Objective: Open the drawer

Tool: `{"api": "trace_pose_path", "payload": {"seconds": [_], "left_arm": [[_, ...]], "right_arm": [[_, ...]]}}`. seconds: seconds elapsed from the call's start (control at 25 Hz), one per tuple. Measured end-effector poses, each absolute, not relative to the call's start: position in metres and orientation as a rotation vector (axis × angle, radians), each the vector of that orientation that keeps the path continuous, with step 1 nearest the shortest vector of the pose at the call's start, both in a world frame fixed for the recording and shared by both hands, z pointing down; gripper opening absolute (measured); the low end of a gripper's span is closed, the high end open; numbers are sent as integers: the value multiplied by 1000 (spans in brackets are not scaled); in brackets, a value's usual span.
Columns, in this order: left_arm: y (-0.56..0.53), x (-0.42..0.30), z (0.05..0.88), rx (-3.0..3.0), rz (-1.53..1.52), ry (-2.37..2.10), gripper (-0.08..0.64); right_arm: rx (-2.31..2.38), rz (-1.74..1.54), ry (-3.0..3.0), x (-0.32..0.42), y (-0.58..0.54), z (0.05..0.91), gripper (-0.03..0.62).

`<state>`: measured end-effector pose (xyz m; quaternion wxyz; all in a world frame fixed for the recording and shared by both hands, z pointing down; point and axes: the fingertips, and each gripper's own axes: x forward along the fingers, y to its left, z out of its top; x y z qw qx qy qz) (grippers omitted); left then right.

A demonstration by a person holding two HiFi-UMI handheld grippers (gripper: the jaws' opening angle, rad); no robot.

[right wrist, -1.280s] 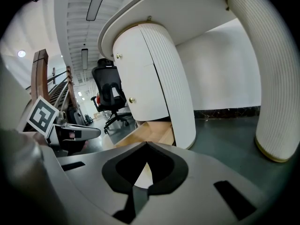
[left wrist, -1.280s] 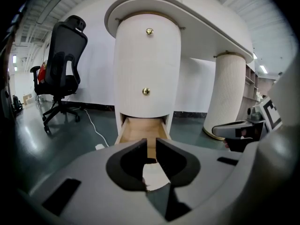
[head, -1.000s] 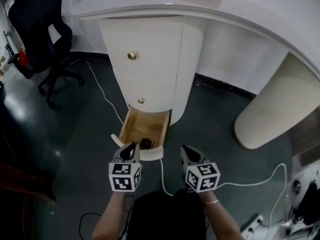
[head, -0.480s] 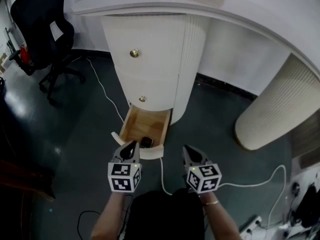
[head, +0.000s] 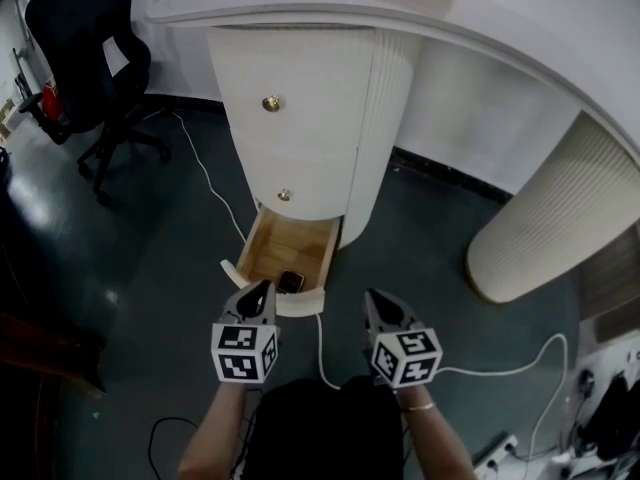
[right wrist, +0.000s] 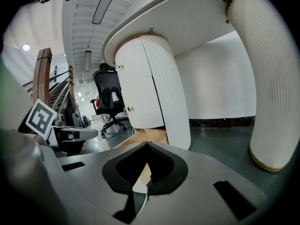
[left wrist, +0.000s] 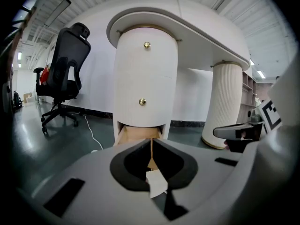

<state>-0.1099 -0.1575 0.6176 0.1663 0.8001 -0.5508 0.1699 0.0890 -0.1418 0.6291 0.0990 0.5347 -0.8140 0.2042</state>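
Note:
The white cabinet under the desk has two shut upper drawers with brass knobs. Its bottom drawer stands pulled out over the floor, and a small dark object lies on its wooden floor near the front panel. My left gripper hovers just in front of the panel's left end, shut and holding nothing. My right gripper hangs right of the drawer, also shut and empty. In the left gripper view the open drawer shows above the closed left gripper. The right gripper shows closed in its own view.
A black office chair stands at the far left. A white cable runs along the floor to the cabinet, and another cable lies at the right. A ribbed white desk leg rises on the right.
Both grippers have kept their places in front of the open drawer. The drawer stands as far out as before. Only the head view has shifted slightly.

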Motion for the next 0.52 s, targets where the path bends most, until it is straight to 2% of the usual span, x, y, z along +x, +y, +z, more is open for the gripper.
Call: {"api": "trace_pose_path", "payload": {"seconds": [0.52], "left_arm": [[-157,-113,617,2268,463,-1580,15]], "right_arm": [[1582,610,-2418,90,-140,631,3]]}}
